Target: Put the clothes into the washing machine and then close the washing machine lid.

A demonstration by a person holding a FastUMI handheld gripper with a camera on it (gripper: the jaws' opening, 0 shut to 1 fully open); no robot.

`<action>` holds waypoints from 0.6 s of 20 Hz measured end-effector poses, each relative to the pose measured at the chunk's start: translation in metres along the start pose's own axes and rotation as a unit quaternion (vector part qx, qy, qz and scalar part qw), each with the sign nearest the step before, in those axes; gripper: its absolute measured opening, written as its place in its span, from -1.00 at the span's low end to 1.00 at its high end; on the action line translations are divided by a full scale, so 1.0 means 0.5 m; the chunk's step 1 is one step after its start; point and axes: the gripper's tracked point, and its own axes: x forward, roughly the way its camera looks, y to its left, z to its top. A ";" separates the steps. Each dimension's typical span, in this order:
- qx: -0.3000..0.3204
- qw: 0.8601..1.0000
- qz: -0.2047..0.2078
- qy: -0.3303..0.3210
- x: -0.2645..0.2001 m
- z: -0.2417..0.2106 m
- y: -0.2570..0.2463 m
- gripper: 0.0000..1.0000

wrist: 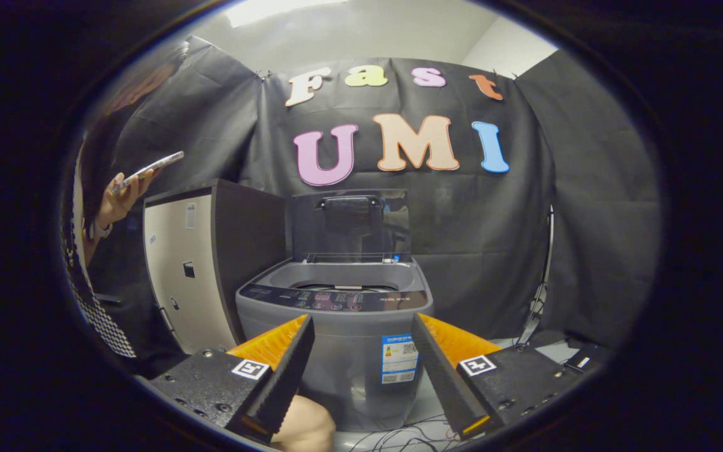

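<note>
Washing machine (342, 326) stands beyond wide-spread gripper (361, 370).

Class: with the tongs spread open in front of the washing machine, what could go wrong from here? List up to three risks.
1. The tongs are open and grip nothing; clothes may never reach the washing machine.
2. The raised lid stands upright; a knock could drop it early.
3. Loose cables lie at the machine's base and might snag.

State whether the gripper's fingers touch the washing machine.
Apart. In the gripper view the open gripper hangs ahead of the washing machine, whose grey front sits beyond the fingers, lid raised.
</note>
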 end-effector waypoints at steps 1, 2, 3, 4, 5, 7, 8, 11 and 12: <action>0.000 1.000 0.000 0.000 0.001 0.001 0.000 0.89; 0.000 1.000 0.000 0.000 0.001 0.000 0.000 0.89; 0.000 1.000 0.000 0.001 0.000 0.000 0.000 0.89; 0.000 1.000 0.000 0.001 0.000 -0.001 0.000 0.89; 0.000 1.000 0.000 0.001 0.000 0.000 0.000 0.89; 0.000 1.000 0.000 0.002 0.002 -0.001 -0.001 0.89; 0.000 1.000 0.001 0.002 0.001 -0.001 0.000 0.89; 0.000 1.000 0.000 0.001 0.001 0.000 0.000 0.89; 0.000 1.000 0.000 0.001 0.002 -0.002 0.000 0.89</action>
